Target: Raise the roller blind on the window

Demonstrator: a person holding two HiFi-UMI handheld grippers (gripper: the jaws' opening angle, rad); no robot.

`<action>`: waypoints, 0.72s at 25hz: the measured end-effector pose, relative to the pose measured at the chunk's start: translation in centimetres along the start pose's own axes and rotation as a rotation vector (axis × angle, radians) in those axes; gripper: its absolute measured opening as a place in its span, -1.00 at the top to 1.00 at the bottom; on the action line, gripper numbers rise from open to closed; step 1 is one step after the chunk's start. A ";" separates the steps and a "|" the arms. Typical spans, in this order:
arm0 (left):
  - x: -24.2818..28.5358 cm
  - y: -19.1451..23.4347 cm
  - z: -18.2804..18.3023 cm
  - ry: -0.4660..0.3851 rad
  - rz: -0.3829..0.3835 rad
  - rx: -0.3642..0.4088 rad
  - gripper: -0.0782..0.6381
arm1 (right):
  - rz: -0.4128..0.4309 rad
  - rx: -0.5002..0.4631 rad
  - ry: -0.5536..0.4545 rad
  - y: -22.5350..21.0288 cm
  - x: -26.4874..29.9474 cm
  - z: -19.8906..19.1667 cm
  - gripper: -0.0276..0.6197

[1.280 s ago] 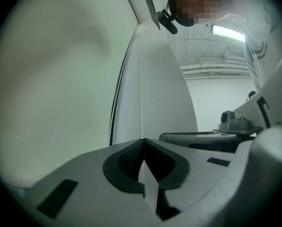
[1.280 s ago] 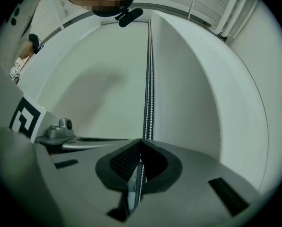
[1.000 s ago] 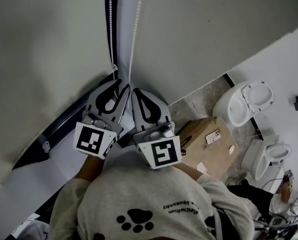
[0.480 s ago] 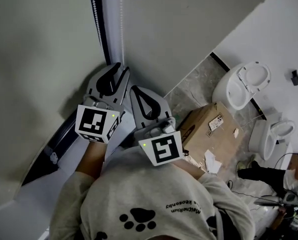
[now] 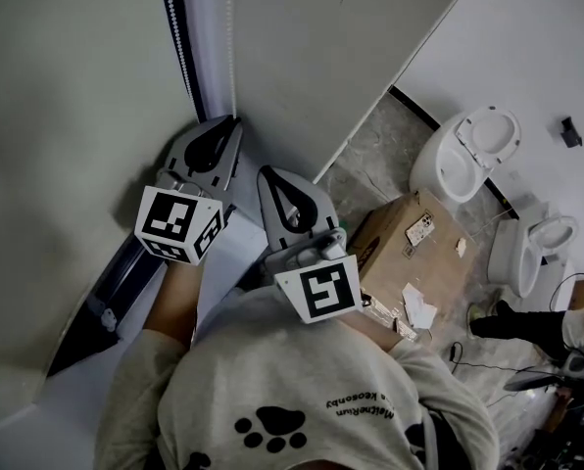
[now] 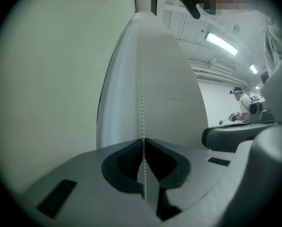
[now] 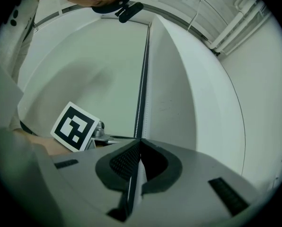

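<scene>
The white bead chain [image 5: 230, 47] hangs in two strands beside the dark window frame [image 5: 170, 8], with the pale roller blind [image 5: 67, 116] to its left. My left gripper [image 5: 234, 120] is shut on one strand, which runs down between the closed tips of the left gripper [image 6: 143, 140] in its own view, where the bead chain [image 6: 141, 89] shows. Just below and to the right, my right gripper [image 5: 267, 172] is shut too. In the right gripper view the bead chain [image 7: 141, 93] passes between the pressed pads of the right gripper [image 7: 140, 140].
A cardboard box [image 5: 410, 253] sits on the tiled floor at the right, with two white toilets [image 5: 465, 160] [image 5: 534, 248] beyond it. The white sill [image 5: 223, 262] lies under the grippers. Another person [image 6: 240, 100] stands far off.
The left gripper has climbed along the chain and now sits above the right one instead of beside it. The right gripper has stayed about where it was.
</scene>
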State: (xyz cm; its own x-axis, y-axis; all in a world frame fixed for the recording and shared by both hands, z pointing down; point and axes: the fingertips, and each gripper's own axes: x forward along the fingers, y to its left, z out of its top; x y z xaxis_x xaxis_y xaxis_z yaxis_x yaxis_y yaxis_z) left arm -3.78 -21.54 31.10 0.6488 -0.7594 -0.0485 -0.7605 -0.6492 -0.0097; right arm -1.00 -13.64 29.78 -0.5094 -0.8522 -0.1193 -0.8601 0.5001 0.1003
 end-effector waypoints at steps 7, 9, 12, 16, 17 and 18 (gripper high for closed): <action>-0.2 -1.9 -1.1 0.071 -0.086 0.066 0.73 | -0.008 -0.038 -0.004 0.0 -0.2 0.2 0.89; -0.6 -2.2 -1.6 0.077 -0.108 0.018 0.73 | 0.000 -0.055 0.013 -0.1 -0.2 0.1 0.89; -1.3 -2.5 -1.6 0.071 -0.117 -0.012 0.74 | 0.026 -0.045 0.053 -0.2 0.0 -0.4 0.89; -1.9 -3.2 -1.8 0.066 -0.107 0.003 0.74 | 0.060 -0.039 0.078 -0.3 0.3 -0.5 0.89; -2.0 -3.3 -1.9 0.065 -0.106 0.006 0.74 | 0.071 -0.036 0.082 -0.3 0.4 -0.4 0.89; -2.1 -3.5 -1.9 0.064 -0.103 0.011 0.74 | 0.084 -0.030 0.086 -0.3 0.4 -0.4 0.89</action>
State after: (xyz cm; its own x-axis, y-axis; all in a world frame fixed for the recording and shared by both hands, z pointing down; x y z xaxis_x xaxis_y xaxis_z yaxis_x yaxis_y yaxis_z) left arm -2.46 -17.75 33.15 0.7237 -0.6899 0.0172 -0.6895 -0.7239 -0.0221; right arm -0.99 -14.20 30.06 -0.5746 -0.8181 -0.0239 -0.8125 0.5668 0.1361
